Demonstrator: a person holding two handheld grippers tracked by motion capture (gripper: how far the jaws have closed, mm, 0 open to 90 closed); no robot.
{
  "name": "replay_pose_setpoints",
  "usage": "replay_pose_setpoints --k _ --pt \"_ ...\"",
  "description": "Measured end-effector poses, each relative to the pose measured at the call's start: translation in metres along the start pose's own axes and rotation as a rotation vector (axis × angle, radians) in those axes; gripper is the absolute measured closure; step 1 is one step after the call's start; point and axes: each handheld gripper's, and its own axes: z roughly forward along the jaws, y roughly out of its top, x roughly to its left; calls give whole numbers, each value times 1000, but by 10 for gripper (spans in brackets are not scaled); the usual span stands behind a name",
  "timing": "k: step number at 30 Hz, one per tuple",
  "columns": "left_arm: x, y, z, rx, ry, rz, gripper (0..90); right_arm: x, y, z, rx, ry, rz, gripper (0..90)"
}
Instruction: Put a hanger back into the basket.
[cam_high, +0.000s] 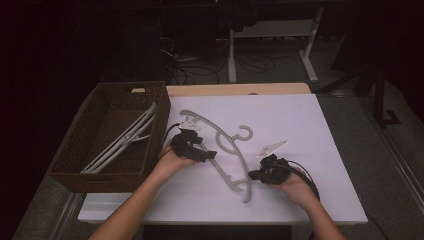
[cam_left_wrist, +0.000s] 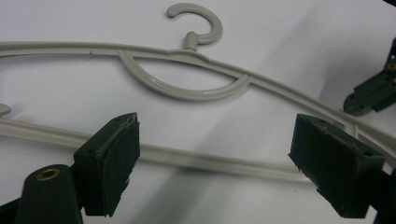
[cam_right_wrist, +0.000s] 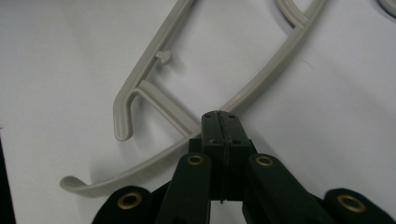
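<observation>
Two grippers are working one grey hanger (cam_high: 227, 150) on the table (cam_high: 310, 120). Left gripper (cam_left_wrist: 215, 163) is hanging released, jaws straddling the bar; right gripper (cam_right_wrist: 223, 122) is sitting clenched, empty, over the hanger's end.

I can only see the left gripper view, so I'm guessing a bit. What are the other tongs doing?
Observer: The right tongs are shut, with their tips at the grey hanger's curved arm, near one end.
Operator: Is there anything else near the hanger?
Observer: Yes, a brown woven basket stands at the left side of the white table.
Operator: What's in it?
Observer: More pale hangers, lying slanted inside.
</observation>
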Motion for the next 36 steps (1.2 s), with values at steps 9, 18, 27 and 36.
replay_pose_setpoints --k 9,18,27,36 --pt "3 -1 2 9 9 -12 160 26 10 15 6 130 -62 893" --pt "5 10 9 -5 7 14 374 30 16 13 -35 72 -79 654" --pt "9 44 54 40 41 65 808 2 5 -2 -90 -65 10 304" --pt "5 73 107 120 37 105 897 -25 -11 -18 -113 -169 93 133"
